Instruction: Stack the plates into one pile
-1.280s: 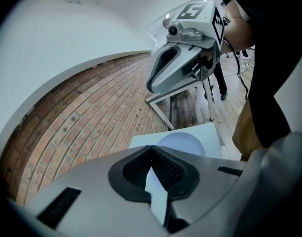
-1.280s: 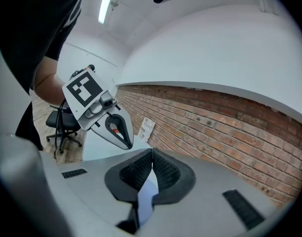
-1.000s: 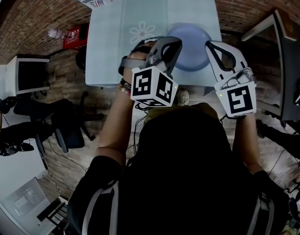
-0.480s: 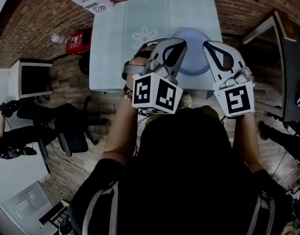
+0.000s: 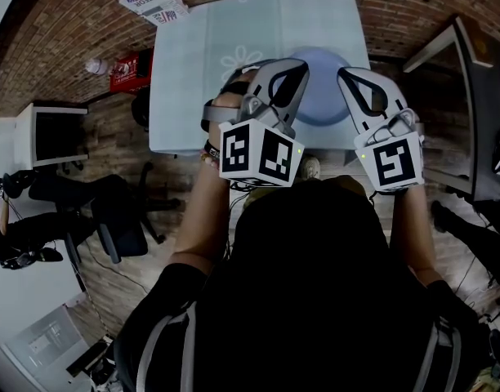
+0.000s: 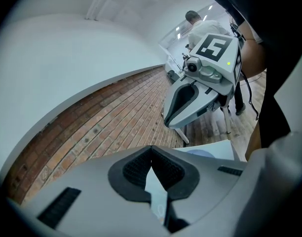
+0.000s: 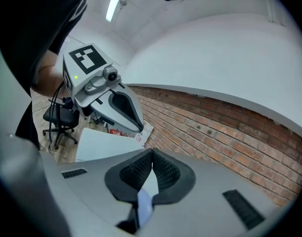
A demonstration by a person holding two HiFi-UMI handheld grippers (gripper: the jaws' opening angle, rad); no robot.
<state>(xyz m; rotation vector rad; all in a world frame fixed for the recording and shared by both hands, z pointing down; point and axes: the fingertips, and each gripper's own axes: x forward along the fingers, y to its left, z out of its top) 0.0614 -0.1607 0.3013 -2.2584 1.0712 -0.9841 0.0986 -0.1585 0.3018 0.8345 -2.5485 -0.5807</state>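
Brightness: the head view is dim and low in contrast; both gripper views are clearly brighter.
Light source: a long white ceiling tube lamp (image 7: 113,4) shines at the top of the right gripper view, so the light falls from above.
Shadows: the person's black clothing (image 5: 307,292) is one dark mass without detail; the pale blue square table (image 5: 193,80) is lit evenly.
Glare: the plain white wall (image 6: 62,58) is washed out and almost flat.
Distortion: strong fisheye; the red-brown brick wall (image 7: 230,127) bends in an arc, and every picture has black corners.
Sharpness: the centres are fairly sharp and the edges softer.
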